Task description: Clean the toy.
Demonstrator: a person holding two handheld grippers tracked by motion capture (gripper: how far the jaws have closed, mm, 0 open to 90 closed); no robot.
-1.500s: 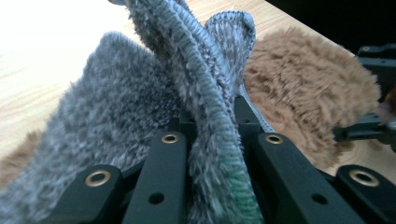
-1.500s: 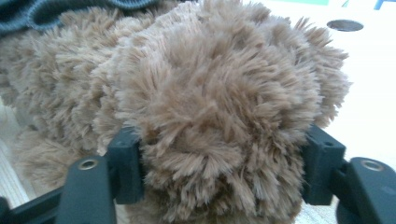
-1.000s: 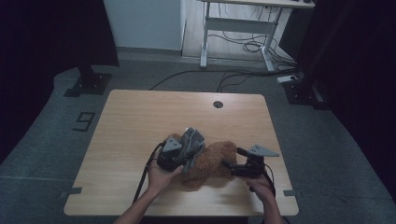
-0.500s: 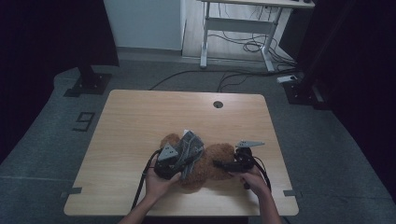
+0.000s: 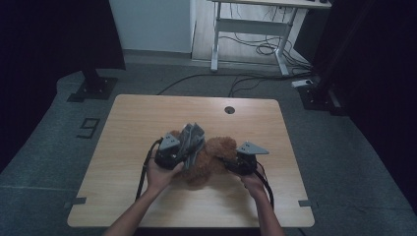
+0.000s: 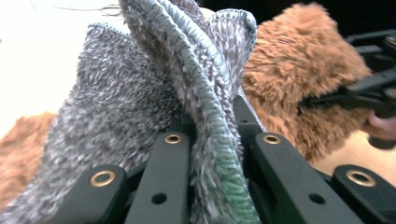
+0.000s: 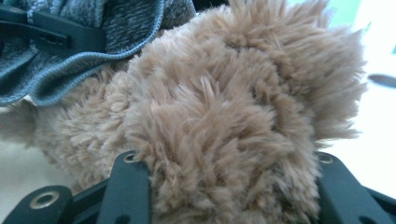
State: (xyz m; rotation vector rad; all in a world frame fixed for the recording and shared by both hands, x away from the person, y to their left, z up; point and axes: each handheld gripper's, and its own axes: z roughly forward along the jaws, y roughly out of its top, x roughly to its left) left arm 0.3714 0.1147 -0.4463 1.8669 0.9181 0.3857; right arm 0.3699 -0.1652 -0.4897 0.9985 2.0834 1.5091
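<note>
Lying between right tongs, brown plush toy.

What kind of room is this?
Probably a lab or workshop: a light wooden table on grey carpet, a white metal desk frame with loose black cables, dark curtains around.

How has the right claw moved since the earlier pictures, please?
Yes: the right claw has moved left, away from the table's right edge, its jaws closing on the brown plush toy.
</note>
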